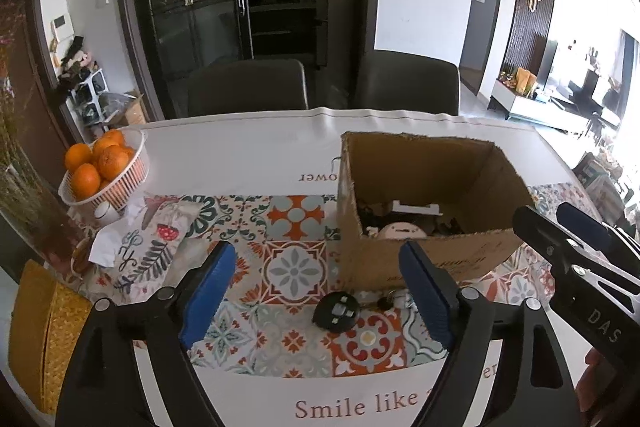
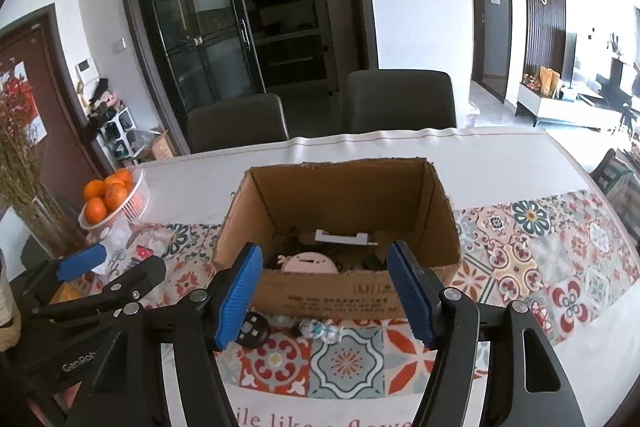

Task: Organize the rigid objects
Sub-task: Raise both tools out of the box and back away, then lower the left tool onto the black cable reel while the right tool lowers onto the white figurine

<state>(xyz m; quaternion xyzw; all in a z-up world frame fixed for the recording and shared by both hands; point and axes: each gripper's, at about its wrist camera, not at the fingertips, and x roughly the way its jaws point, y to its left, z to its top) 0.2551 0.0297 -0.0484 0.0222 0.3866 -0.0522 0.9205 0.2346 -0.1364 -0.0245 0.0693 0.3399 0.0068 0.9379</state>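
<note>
- The left gripper [image 1: 316, 291] hangs low over the patterned cloth on the desk [image 1: 256, 155], its blue jaws spread wide with nothing between them.
- The right gripper [image 2: 324, 293] is just beside it, jaws equally wide and empty, pointed at the near wall of the cardboard box [image 2: 340, 291].
- On the cloth just in front of the box lies a round black disc-shaped object [image 1: 336, 311] with small pale squares on its top. From the left wrist view it sits between the left jaws; from the right one it is half hidden behind the left-hand jaw.
- Just to its right lies a small clear, bottle-like item [image 2: 320, 329] with a bluish mark; it is too small to name with certainty.
- The disc looks hard and light, I would judge. Its smooth rounded rim may slip, so pinching it across the widest part with the ribbed pads flat on opposite edges seems safest.
- The clear item looks light and liable to roll, so a hold across its middle seems best.
- The box already holds a pale round gadget [image 2: 310, 263], a white plastic bracket [image 2: 340, 237] and dark bits I cannot make out.
- A white basket of oranges [image 1: 102, 163] stands well apart, at the far left of the desk.
</note>
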